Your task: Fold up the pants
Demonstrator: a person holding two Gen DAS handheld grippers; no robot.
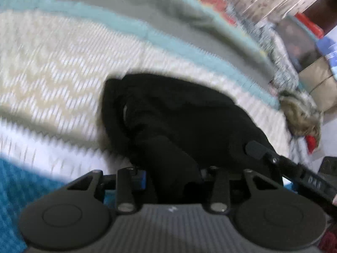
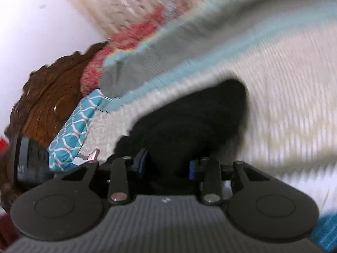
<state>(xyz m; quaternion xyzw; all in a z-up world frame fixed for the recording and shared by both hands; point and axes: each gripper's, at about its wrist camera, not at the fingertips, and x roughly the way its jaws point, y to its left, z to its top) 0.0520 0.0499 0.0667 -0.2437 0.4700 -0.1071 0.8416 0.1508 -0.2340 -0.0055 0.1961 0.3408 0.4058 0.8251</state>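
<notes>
Left wrist view: black pants (image 1: 168, 118) clenched in left gripper (image 1: 174, 177); right gripper (image 2: 168, 166) likewise.
Lift evenly across striped bedspread (image 1: 63, 67); keep edges aligned.

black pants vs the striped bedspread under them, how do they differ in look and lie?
The black fabric pants are one solid dark colour; the cream, teal and grey striped bedspread is pale and banded. The pants sit bunched and are gripped by the left gripper and right gripper; the bedspread lies spread flat. Both are soft cloth.
</notes>
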